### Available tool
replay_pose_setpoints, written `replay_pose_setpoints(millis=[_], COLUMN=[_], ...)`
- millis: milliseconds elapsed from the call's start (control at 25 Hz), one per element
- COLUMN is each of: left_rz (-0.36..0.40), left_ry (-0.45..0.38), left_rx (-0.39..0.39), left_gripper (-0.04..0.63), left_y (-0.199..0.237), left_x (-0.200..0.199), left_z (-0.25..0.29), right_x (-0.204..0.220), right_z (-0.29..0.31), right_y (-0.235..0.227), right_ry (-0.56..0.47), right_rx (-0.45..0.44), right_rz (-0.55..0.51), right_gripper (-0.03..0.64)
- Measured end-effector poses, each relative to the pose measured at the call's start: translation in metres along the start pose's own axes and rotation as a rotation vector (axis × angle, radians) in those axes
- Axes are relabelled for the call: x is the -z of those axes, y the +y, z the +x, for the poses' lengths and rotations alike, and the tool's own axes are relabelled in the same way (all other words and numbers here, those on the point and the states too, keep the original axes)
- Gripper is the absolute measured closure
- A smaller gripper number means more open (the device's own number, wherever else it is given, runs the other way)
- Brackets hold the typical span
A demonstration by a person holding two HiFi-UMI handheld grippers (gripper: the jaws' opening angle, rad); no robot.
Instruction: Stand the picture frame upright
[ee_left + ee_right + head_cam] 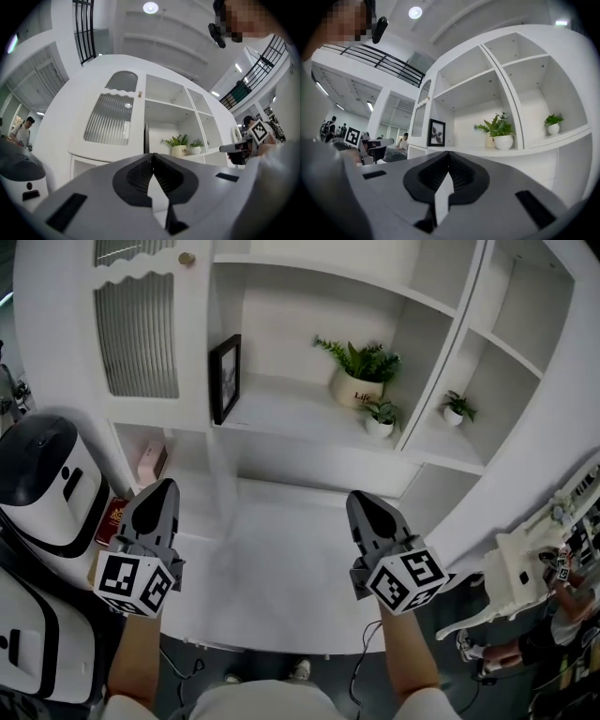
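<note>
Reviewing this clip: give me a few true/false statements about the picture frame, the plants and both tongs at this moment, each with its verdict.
1. The picture frame stands upright on the shelf. True.
2. The left tongs and the right tongs are both shut with nothing between them. True.
3. The left tongs touch the picture frame. False: they are held below and in front of the shelf, apart from the frame.
4. The picture frame stands between the two plants. False: it is at the compartment's left wall, while the big potted plant and the small potted plant are together at the right end.
</note>
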State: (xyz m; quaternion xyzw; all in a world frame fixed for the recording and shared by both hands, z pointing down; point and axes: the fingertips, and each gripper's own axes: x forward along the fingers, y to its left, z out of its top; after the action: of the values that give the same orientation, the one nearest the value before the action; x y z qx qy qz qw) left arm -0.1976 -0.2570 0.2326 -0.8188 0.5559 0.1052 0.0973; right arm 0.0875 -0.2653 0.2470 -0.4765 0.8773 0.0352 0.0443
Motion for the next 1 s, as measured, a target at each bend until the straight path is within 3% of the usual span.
replay_pose_setpoints(millis=[440,720,1000], left_rz=[0.02,-0.029,-0.057], left_ry=[0.012,0.028,0.072], left_rx=[-0.062,-0.165,-0.164], left_gripper=[0.578,0.578,0.578], left_y=[0.038,0.063,0.05], left_x=[-0.003,0.014,0.036], left_z=[-0.088,-0.14,-0.167], right_x=[0.013,0.024,0.044], right_z=[-0.056,-0.097,-0.127], right_y=[0.053,0.054,0.053], right_ry=[-0.017,0.031,0.075], right_rx=[0.1,0.172,0.246], right_rz=[-0.039,-0.042,-0.031], right_gripper=[0.607,0.607,0.607])
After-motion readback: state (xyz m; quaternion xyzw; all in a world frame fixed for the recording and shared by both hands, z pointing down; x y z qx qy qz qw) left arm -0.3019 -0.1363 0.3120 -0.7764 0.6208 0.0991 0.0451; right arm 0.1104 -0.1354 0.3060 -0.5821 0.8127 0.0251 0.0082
